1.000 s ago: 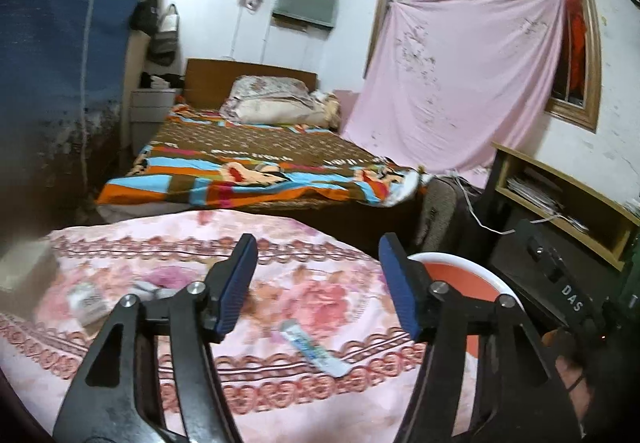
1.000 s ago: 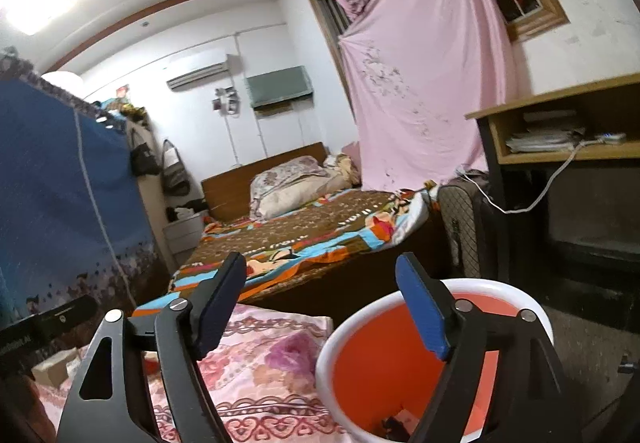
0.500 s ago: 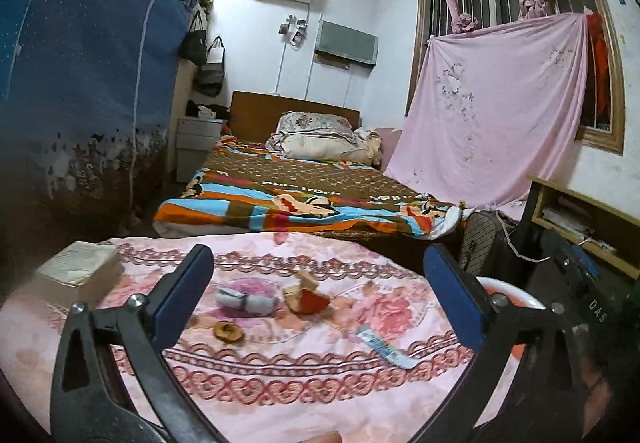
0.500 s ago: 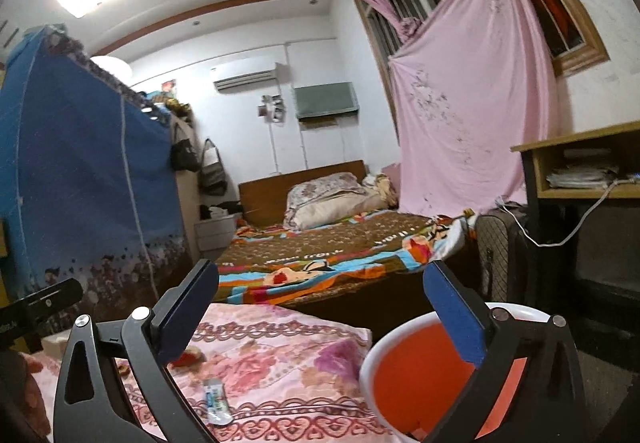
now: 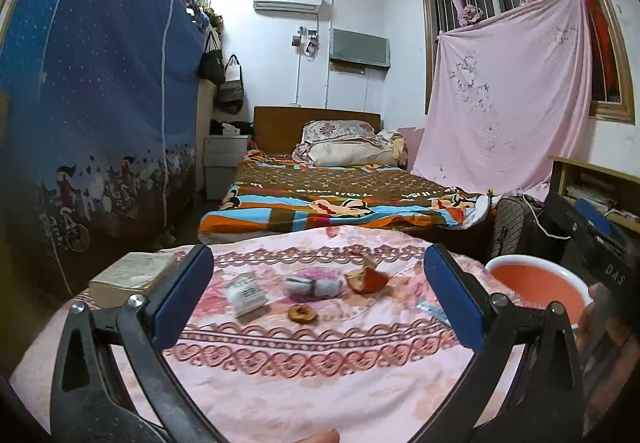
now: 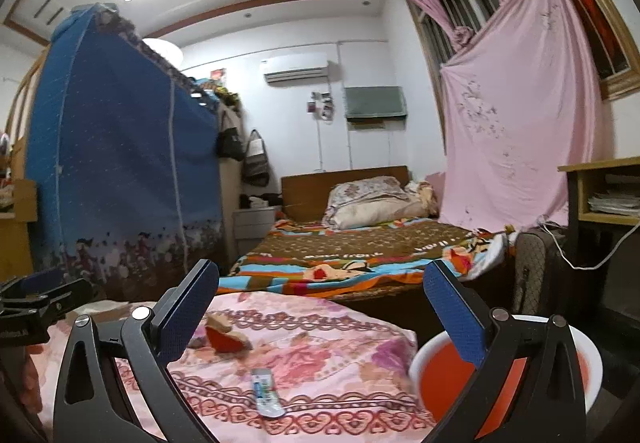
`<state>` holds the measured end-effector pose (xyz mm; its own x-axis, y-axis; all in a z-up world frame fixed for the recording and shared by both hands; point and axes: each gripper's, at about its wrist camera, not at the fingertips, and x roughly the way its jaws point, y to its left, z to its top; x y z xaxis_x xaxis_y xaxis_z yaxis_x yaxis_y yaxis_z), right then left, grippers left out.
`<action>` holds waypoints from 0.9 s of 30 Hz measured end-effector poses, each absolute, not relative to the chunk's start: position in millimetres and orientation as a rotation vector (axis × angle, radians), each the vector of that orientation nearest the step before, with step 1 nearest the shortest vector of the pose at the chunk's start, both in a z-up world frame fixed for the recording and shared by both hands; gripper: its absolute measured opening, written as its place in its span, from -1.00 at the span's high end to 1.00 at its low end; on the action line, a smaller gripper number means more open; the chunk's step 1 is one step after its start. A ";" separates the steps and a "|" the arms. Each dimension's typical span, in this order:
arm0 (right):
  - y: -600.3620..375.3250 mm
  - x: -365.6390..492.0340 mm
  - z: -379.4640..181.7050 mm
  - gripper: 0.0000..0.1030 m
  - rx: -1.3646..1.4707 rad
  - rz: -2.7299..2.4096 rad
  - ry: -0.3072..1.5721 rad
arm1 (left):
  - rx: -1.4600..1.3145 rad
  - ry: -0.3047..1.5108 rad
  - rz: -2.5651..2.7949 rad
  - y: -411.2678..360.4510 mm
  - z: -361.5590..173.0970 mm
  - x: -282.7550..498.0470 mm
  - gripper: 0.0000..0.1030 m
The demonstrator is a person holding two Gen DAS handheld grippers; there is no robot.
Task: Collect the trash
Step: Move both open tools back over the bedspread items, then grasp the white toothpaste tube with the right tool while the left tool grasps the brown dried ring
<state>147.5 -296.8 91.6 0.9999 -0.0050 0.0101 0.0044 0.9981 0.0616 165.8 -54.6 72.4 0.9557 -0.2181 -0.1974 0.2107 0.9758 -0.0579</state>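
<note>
Trash lies on a table with a pink floral cloth (image 5: 304, 375): a white packet (image 5: 247, 294), a crumpled wrapper (image 5: 313, 286), a red peel piece (image 5: 368, 279), a small brown round scrap (image 5: 303, 314) and a blue-white wrapper (image 5: 432, 310). The red peel piece (image 6: 225, 339) and the blue-white wrapper (image 6: 266, 392) also show in the right wrist view. An orange bin with a white rim (image 5: 538, 285) stands right of the table; it also shows in the right wrist view (image 6: 444, 375). My left gripper (image 5: 318, 299) and right gripper (image 6: 320, 319) are open and empty, above the table's near side.
A closed book (image 5: 130, 275) lies at the table's left. A bed with a striped blanket (image 5: 344, 199) stands behind it. A blue wardrobe (image 5: 96, 103) is at the left, a wooden desk (image 6: 604, 187) at the right.
Both grippers have opened wider and pulled back and up from the table. More of the trash and the book has come into the left wrist view.
</note>
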 end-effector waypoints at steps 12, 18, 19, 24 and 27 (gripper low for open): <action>-264.8 154.8 85.0 -1.00 -0.050 0.068 0.035 | -0.071 0.197 -0.216 -36.1 72.0 166.9 -0.78; -266.1 165.1 81.8 -1.00 -0.043 0.078 0.089 | -0.051 0.237 -0.211 -37.7 68.9 178.9 -0.78; -267.6 168.4 81.3 -1.00 -0.034 0.084 0.106 | -0.046 0.250 -0.212 -38.0 68.0 181.5 -0.78; -277.5 188.5 76.0 -1.00 0.027 0.098 0.224 | -0.043 0.372 -0.215 -41.1 59.1 203.7 -0.77; -284.2 199.1 71.9 -1.00 0.068 0.107 0.290 | -0.042 0.429 -0.221 -42.7 53.2 211.9 -0.75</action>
<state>199.1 -284.2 71.9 0.9527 0.1149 -0.2813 -0.0954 0.9920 0.0823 211.9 -42.7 53.2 0.8857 -0.2213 -0.4080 0.2035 0.9752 -0.0871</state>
